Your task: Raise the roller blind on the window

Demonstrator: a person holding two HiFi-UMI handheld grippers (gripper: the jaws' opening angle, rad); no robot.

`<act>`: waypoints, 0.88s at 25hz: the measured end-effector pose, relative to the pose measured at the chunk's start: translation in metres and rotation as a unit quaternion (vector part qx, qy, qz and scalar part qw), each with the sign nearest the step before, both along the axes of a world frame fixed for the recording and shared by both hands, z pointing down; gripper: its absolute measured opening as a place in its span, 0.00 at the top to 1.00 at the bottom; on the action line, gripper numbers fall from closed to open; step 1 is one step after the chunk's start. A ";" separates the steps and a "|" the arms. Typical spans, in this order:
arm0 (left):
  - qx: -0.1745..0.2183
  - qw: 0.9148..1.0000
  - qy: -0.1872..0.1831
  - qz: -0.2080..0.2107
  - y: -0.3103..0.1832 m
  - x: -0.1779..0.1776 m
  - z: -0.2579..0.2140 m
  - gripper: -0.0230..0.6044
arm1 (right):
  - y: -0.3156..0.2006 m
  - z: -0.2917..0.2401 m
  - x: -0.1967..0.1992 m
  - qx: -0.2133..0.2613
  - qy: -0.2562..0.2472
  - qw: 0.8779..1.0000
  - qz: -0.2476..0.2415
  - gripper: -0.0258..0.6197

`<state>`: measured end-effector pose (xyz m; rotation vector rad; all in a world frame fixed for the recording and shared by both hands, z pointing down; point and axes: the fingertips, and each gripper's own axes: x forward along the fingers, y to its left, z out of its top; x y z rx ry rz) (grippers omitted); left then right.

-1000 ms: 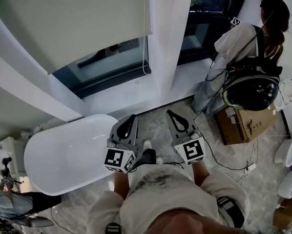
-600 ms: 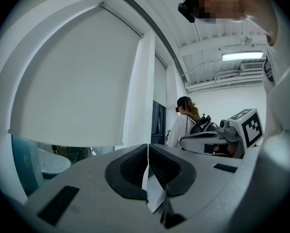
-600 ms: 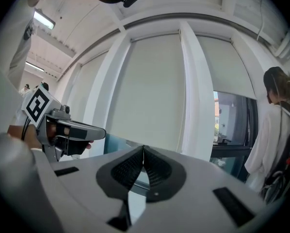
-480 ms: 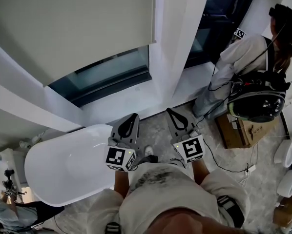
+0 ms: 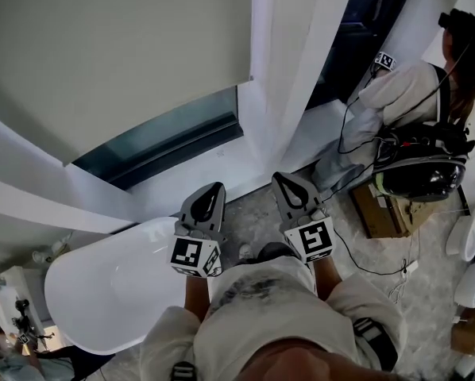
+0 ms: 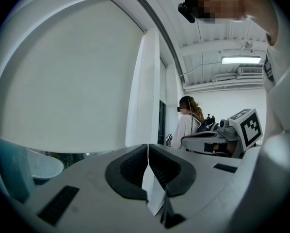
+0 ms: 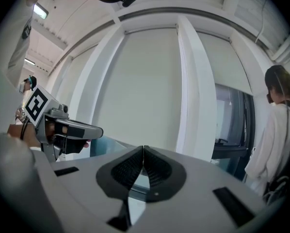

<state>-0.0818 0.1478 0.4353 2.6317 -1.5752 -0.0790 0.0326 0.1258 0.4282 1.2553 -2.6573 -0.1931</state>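
The cream roller blind (image 5: 118,54) hangs low over the left window and leaves only a dark strip of glass (image 5: 170,137) bare under its bottom edge. My left gripper (image 5: 214,186) and right gripper (image 5: 283,176) are side by side in front of me, pointing level at the window wall; both are shut and hold nothing. The blind (image 6: 72,81) fills the left gripper view beyond the shut left gripper (image 6: 148,145). It also hangs straight ahead as the blind (image 7: 140,86) in the right gripper view, past the shut right gripper (image 7: 143,147). Both grippers are well short of it.
A white bathtub (image 5: 102,292) stands under the window at my left. A white pillar (image 5: 289,70) divides the blind's window from a darker one. Another person (image 5: 412,94) with a backpack stands at the right beside a cardboard box (image 5: 388,209); cables lie on the floor.
Both grippers have moved forward together toward the window wall, still shut. The blind, sill and bathtub now lie closer. The blind's height looks the same.
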 end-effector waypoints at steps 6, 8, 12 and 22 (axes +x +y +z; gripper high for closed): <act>-0.003 1.000 0.006 0.003 -0.031 0.000 0.003 0.94 | -0.028 0.001 0.002 -0.003 -0.001 1.000 0.006 0.87; -0.005 1.000 0.005 0.003 -0.042 0.000 0.005 0.94 | -0.040 0.003 0.002 -0.005 -0.001 1.000 0.006 0.87; -0.006 1.000 0.008 -0.003 -0.064 -0.001 0.007 0.94 | -0.064 0.004 0.001 0.000 0.000 1.000 0.000 0.86; -0.013 1.000 0.003 -0.017 -0.129 0.004 0.006 0.94 | -0.131 0.003 0.000 -0.009 -0.002 1.000 -0.019 0.86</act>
